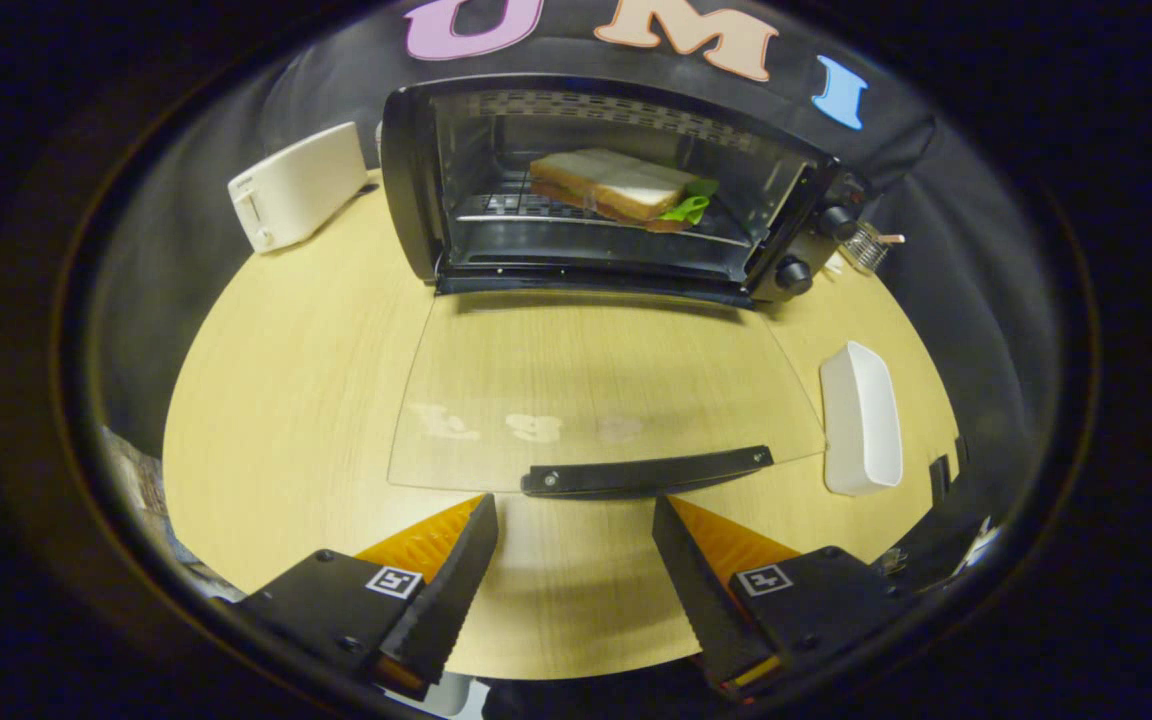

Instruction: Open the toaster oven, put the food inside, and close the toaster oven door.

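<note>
Two fingers [574, 520] apart, door handle [648, 471] seemingly just ahead

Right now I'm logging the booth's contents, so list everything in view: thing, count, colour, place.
toaster oven: one, black, far side of the table, open
oven door: one, clear glass, folded flat toward the fingers
door handle: one, black, just ahead of the fingers
sandwich: one, white bread, green leaf, on the oven rack
toaster: one, white, left of the oven
dish: one, white, right of the door
table: one, light wood
gripper: one, black and orange, open, holding nothing
</note>
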The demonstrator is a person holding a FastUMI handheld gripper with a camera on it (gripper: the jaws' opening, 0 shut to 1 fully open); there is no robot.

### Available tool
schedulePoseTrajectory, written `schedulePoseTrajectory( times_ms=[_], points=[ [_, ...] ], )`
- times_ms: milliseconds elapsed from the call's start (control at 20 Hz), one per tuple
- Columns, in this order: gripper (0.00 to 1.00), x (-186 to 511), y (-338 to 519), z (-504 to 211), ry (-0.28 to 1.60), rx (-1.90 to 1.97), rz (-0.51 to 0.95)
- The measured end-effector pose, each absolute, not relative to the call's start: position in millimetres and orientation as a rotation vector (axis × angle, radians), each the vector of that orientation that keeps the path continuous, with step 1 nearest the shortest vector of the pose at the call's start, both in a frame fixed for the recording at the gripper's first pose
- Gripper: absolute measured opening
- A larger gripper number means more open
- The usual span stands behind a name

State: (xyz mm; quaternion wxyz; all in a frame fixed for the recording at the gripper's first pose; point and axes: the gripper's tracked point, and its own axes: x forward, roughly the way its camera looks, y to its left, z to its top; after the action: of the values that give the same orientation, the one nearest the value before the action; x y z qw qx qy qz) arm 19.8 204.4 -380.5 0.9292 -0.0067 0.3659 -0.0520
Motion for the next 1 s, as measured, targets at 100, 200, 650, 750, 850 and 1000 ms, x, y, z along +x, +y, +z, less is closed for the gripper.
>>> schedulePoseTrajectory(
  times_ms=[100, 200, 650, 750, 850, 1000],
  points=[
    [0.97, 23.0, 202.6, -384.2, 0.764, -0.028, -0.115],
    [0.97, 24.4, 200.3, -387.5, 0.776, -0.047, -0.125],
    [0.96, 28.2, 197.0, -367.4, 0.738, -0.062, -0.168],
    [0.96, 28.6, 193.8, -350.7, 0.711, -0.059, -0.196],
    [0.96, 31.0, 191.4, -330.2, 0.673, -0.068, -0.223],
    [0.96, 39.5, 188.9, -294.0, 0.598, -0.090, -0.248]
  ],
)
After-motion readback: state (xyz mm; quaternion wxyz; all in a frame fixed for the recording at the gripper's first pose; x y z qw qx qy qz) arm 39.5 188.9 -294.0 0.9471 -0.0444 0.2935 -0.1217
